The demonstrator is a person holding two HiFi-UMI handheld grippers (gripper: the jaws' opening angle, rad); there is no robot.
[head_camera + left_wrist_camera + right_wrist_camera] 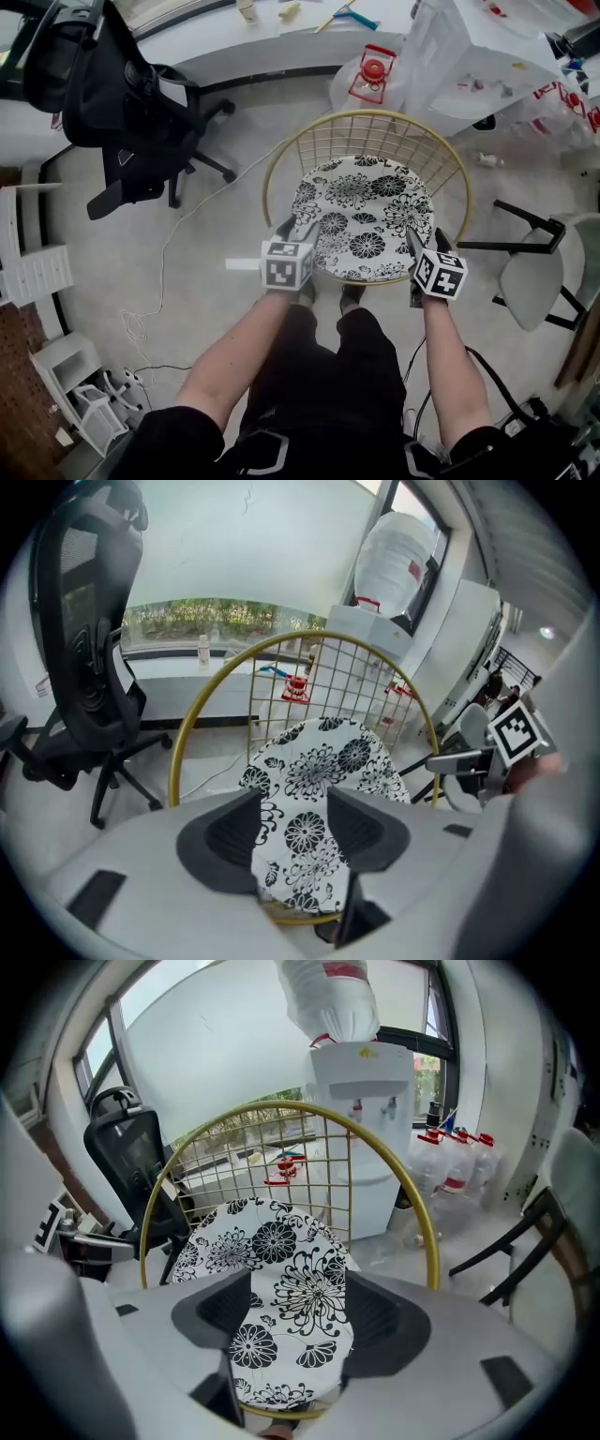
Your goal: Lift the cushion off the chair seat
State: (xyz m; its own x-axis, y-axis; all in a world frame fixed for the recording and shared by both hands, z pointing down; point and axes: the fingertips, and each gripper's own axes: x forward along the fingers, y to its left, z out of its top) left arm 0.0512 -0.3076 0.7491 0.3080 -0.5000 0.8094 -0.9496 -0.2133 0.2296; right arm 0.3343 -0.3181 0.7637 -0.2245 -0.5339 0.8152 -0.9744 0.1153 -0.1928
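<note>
A round white cushion (361, 216) printed with black flowers lies on the seat of a gold wire chair (281, 159). My left gripper (298, 228) hovers at the cushion's front left edge, jaws open, nothing between the pads. My right gripper (427, 239) is at the front right edge, also open and empty. In the left gripper view the cushion (314, 771) shows through the gap of the left gripper (292, 827). In the right gripper view the cushion (272, 1269) lies beyond the wide-open right gripper (300, 1321). Whether either gripper touches the cushion I cannot tell.
A black office chair (122, 103) stands at the back left, with a cable (169, 244) trailing over the floor. White plastic bags (469, 56) pile up behind the wire chair. A white chair (544, 272) is close on the right, white shelving (37, 272) on the left.
</note>
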